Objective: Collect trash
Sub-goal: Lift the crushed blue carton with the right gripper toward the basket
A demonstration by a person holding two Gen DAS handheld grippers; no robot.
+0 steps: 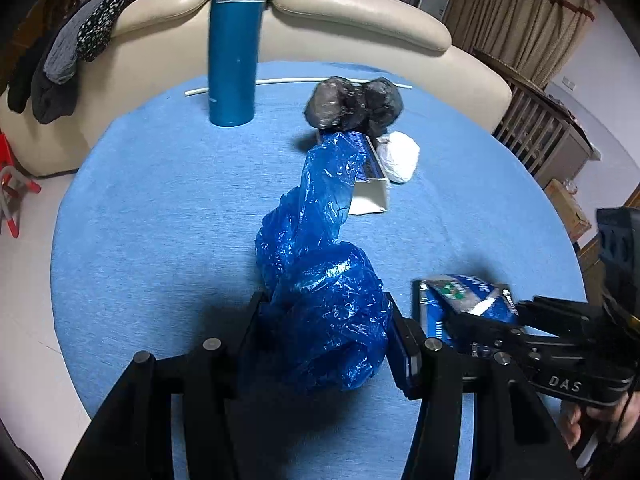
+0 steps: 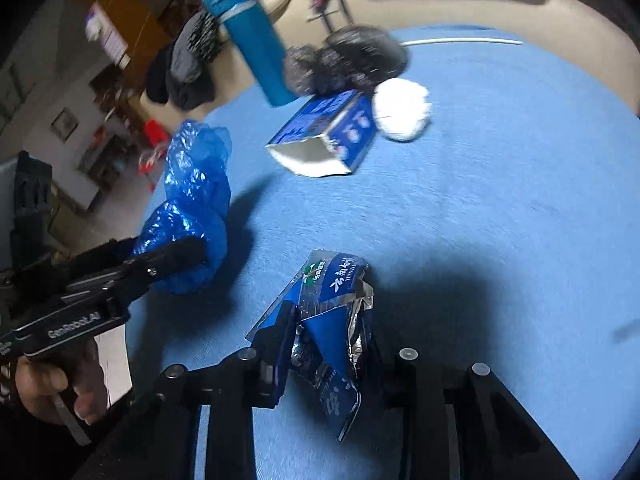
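Observation:
My left gripper [image 1: 326,316] is shut on a crumpled blue plastic bag [image 1: 316,208] whose loose end stands up over the blue tablecloth [image 1: 160,200]. To its right, my right gripper [image 2: 330,336] is shut on a crushed blue and silver wrapper [image 2: 336,276], also seen as the wrapper [image 1: 460,292] in the left wrist view. Farther back lie an open blue and white carton [image 2: 324,136], a white paper wad [image 2: 402,110] and a knotted black plastic bundle [image 1: 352,106]. In the right wrist view the blue bag [image 2: 192,200] is at the left, held by a black finger [image 2: 176,254].
A tall blue flask [image 1: 232,60] stands at the back left of the round table. A thin white stick [image 1: 296,80] lies along the far edge. A cream sofa [image 1: 360,12] with dark clothes draped on it curves behind. A hand [image 2: 48,384] holds the left tool.

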